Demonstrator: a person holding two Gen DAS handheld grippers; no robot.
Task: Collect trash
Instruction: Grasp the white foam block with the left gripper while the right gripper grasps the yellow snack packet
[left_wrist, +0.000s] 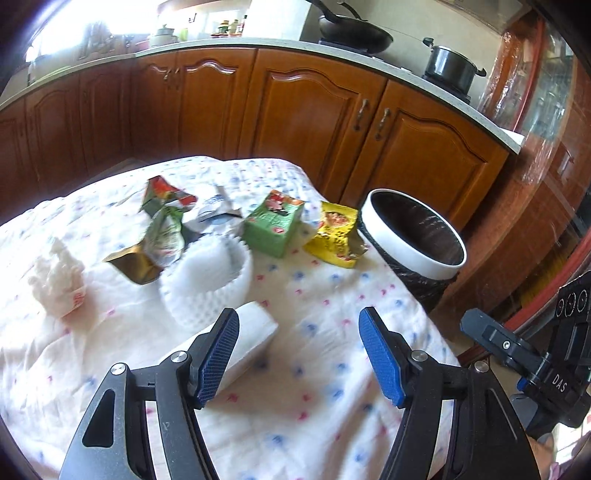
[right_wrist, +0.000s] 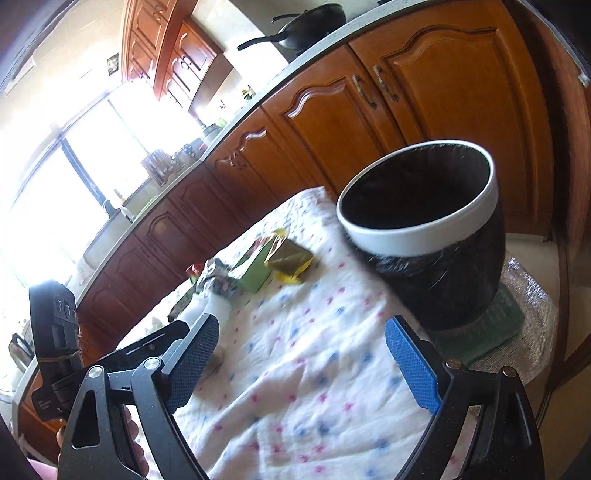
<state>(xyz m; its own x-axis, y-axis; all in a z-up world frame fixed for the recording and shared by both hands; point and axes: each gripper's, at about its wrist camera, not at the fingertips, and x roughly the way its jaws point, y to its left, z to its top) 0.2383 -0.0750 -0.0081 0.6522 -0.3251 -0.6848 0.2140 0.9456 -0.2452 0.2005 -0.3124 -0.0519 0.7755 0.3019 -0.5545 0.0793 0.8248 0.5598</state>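
Nearest the lens in the left wrist view: left gripper (left_wrist: 299, 354), jaws spread wide, holding nothing, blue cross-hatched pads (left_wrist: 218, 356) on black metal arms. Left pad just in front of a white paper roll (left_wrist: 255, 339); contact cannot be told. Hovering above the table (left_wrist: 332, 387), covered with a crumpled white cloth dotted blue and pink.

Nearest the lens in the right wrist view: right gripper (right_wrist: 301, 360), jaws likewise spread wide and empty, same blue textured pads (right_wrist: 413, 369), poised over the bare cloth near the table edge.

Trash bin (left_wrist: 413, 236), at the far right edge of the table: round, white rigid rim, glossy black plastic liner, largest item. Right wrist view only: bin body and its base resting on a green mat (right_wrist: 495, 332) laid on a silvery textured surface beside the table.

Trash spread on the cloth, left wrist view, largest first:
- White foam net sleeve (left_wrist: 207, 280), ring-shaped, mid-table.
- Green carton (left_wrist: 273, 229), box-shaped, printed top.
- Yellow snack wrapper (left_wrist: 336, 236), flat, torn, just beside the bin.
- Crumpled foil wrappers (left_wrist: 159, 236), green, gold and red, with a white torn packet (left_wrist: 214, 214) behind.
- White crumpled foam net (left_wrist: 59, 280), far left, well apart from the bin.

Right wrist view: only the carton, the yellow wrapper and some foil wrappers visible, blurred.

Behind: brown wooden cabinets (left_wrist: 303, 110), black wok (left_wrist: 354, 29) and black pot (left_wrist: 450, 66) on the counter.
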